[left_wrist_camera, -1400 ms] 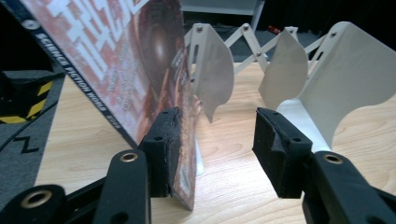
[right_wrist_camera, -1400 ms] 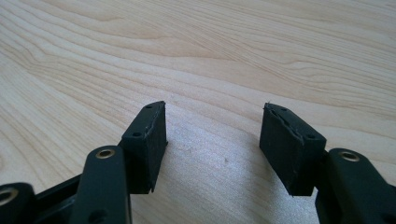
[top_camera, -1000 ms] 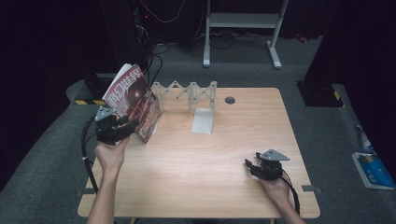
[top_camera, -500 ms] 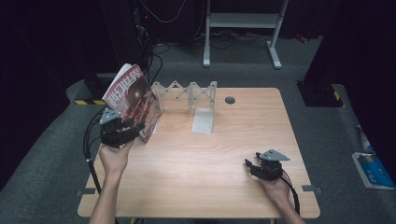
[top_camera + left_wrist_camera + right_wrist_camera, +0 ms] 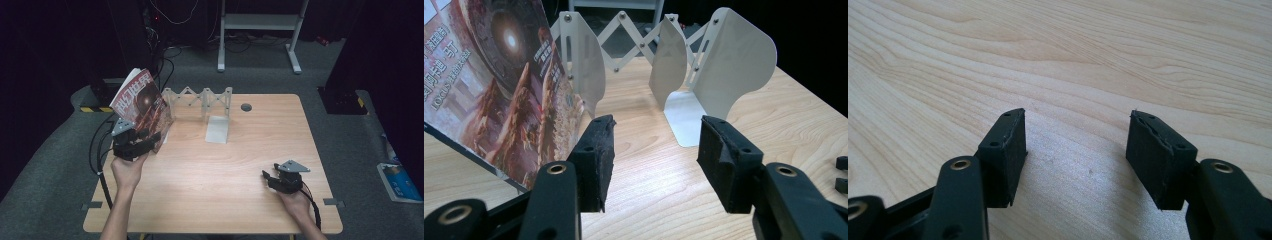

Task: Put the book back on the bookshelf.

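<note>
We hold our left tongs [image 5: 150, 137] near the table's [image 5: 240, 200] left edge, just in front of the book [image 5: 142, 105]. In the left gripper view these tongs [image 5: 651, 150] stand about half open, with nothing but bare wood between the pads; the left pad sits just beside the book's [image 5: 499, 85] lower corner, and we cannot tell whether it brushes the cover. Nothing is gripped.

The book stands tilted at the table's back left, its red cover facing us, leaning against the leftmost plate of the white folding book rack [image 5: 200, 100]. The rack [image 5: 664, 65] runs along the back edge, its scissor links joining the upright plates, and its flat base plate rests on the wood.

Our right tongs [image 5: 267, 177] rest low over the table near the front right corner, well apart from the book. In the right gripper view they [image 5: 1075, 150] stand wide, holding nothing, with plain table [image 5: 1098, 60] beneath them.
</note>
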### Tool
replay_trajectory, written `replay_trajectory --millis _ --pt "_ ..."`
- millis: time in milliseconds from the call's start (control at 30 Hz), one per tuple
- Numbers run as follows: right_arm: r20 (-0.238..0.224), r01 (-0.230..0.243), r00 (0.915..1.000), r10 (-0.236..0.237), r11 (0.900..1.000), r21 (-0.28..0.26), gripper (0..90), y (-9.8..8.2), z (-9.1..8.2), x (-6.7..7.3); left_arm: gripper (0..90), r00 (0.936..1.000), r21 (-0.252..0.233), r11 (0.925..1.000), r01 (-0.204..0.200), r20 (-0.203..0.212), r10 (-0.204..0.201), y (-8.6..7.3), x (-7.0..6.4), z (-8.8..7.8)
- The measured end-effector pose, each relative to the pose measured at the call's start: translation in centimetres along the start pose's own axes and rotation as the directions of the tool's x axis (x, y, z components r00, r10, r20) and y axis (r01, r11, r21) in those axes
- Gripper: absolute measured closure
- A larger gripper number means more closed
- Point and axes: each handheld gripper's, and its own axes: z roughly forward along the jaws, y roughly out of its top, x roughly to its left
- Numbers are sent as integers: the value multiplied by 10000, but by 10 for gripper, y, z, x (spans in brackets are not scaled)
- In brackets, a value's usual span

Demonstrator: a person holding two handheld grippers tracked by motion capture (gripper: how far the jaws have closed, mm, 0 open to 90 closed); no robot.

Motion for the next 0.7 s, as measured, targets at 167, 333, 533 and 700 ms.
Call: replay_trajectory --millis 167,333,533,700 --pt "-3 -11 10000 11 10000 -10 411 0 0 0 484 9999 -86 10000 -28 145 30 -1 -4 -1" --pt "0 -13 10000 13 10000 -12 411 0 0 0 484 9996 -59 10000 -34 290 36 -3 -6 -1" --pt "-1 -8 10000 8 10000 -12 411 0 0 0 484 9993 -37 10000 -16 370 17 -6 -8 0" --pt "1 -5 10000 5 10000 0 411 0 0 0 484 9991 -3 10000 -24 432 25 -8 -9 2"
